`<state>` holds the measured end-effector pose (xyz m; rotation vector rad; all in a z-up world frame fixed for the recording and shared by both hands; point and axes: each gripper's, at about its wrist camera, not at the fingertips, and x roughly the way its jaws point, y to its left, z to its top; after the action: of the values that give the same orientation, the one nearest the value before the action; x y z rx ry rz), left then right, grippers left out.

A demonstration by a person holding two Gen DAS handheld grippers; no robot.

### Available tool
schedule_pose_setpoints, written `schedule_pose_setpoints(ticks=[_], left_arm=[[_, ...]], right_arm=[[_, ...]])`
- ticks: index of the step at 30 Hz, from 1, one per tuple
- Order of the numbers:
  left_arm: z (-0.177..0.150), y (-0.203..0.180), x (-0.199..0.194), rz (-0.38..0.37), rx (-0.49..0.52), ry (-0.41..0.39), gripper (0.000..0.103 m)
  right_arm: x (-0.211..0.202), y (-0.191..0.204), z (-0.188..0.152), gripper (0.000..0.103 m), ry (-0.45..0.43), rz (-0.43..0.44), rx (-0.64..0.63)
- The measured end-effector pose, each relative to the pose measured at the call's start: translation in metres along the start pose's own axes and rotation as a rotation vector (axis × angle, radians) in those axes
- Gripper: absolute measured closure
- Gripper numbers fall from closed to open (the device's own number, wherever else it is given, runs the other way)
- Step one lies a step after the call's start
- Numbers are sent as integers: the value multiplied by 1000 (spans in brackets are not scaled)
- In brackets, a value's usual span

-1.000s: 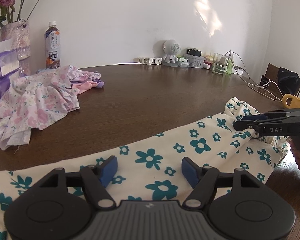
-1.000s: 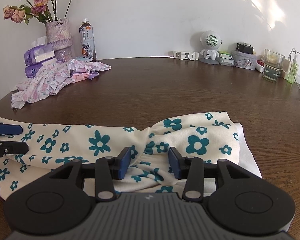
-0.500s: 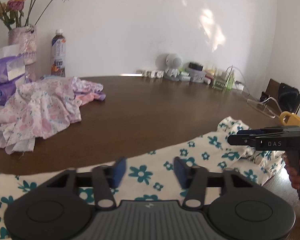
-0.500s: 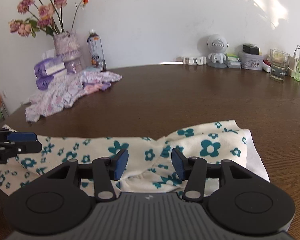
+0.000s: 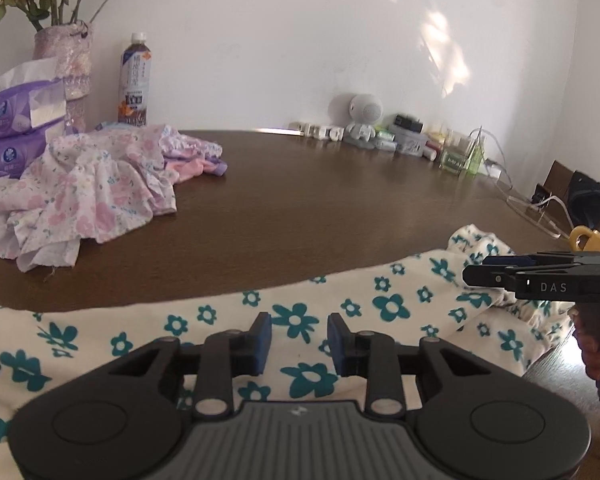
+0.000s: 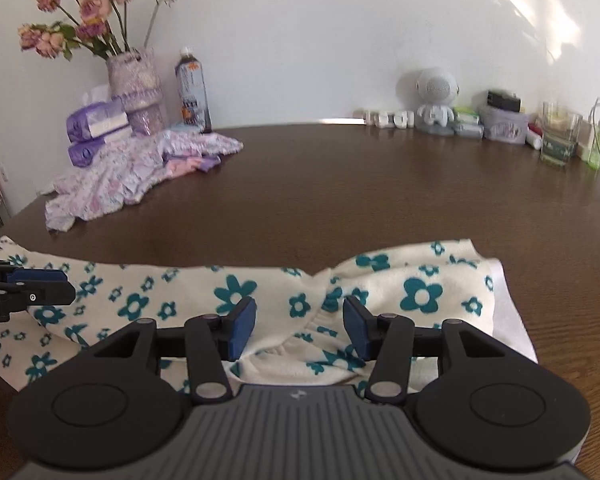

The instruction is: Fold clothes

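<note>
Desk: dark wood grain, smooth, semi-gloss. Floral garment: soft matt knit cloth, cream with teal print. Pink floral clothes: thin, crumpled cloth. Right hand-held gripper: matt black plastic body, blue pads, metal pivot pins. Bottle: glossy plastic.

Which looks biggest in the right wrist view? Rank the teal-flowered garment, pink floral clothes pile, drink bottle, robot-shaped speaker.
1. Teal-flowered garment, though nearest the camera.
2. Pink floral clothes pile.
3. Drink bottle and robot-shaped speaker: too alike to rank.
</note>
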<state>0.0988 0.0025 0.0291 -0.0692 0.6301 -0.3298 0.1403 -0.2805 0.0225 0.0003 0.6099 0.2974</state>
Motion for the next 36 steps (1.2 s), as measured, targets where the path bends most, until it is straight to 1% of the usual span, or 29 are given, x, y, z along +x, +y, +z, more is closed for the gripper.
schedule_pose_setpoints(ticks=[1,3,6,10,13,14,16,17,19,22,23,25,27,29,30,32,34,36], left_arm=[[1,1,-4,2,-3,-9,72],[2,3,-10,12,-7,-13,72],[0,7,-13,26,-15,8,71],[-12,16,-5,47,-25,43,70],[-13,18,-11,47,-31,20,70],[-13,19,-17,50,-28,3,70],[-12,21,-32,68,-11,-39,69],[-12,24,-37,90,-4,-47,68],[-15,33,-42,133,-12,-39,68],[-24,48,-40,163,-41,8,75],[-28,52,-38,162,-47,13,74],[-33,59,-38,148,-65,2,74],[-29,61,-41,142,-85,4,75],[-23,63,-51,154,-82,-24,75],[-20,66,-57,169,-79,-41,75],[-15,76,-66,227,-101,-60,75],[-13,90,-71,287,-152,-63,75],[-15,103,-72,314,-212,-56,75]], right_arm=[[-3,1,1,53,-11,-2,-9],[-4,4,2,53,-3,-7,-26],[1,9,-2,58,34,-5,-57],[11,16,-9,59,71,-14,-103],[10,14,-6,58,68,-6,-69],[5,15,-4,58,53,-4,-62],[-7,26,-1,58,9,22,-103],[-12,31,0,58,-8,37,-127],[-13,43,-1,58,-1,64,-161],[-1,54,-8,59,65,77,-197],[4,56,-12,59,82,70,-206],[7,55,-17,59,64,68,-208],[7,52,-13,59,80,80,-189],[4,50,-10,58,77,90,-177],[2,50,-8,58,73,95,-173],[-2,50,-5,58,54,99,-174],[-1,51,-4,58,49,98,-175],[2,52,-4,58,53,94,-178]])
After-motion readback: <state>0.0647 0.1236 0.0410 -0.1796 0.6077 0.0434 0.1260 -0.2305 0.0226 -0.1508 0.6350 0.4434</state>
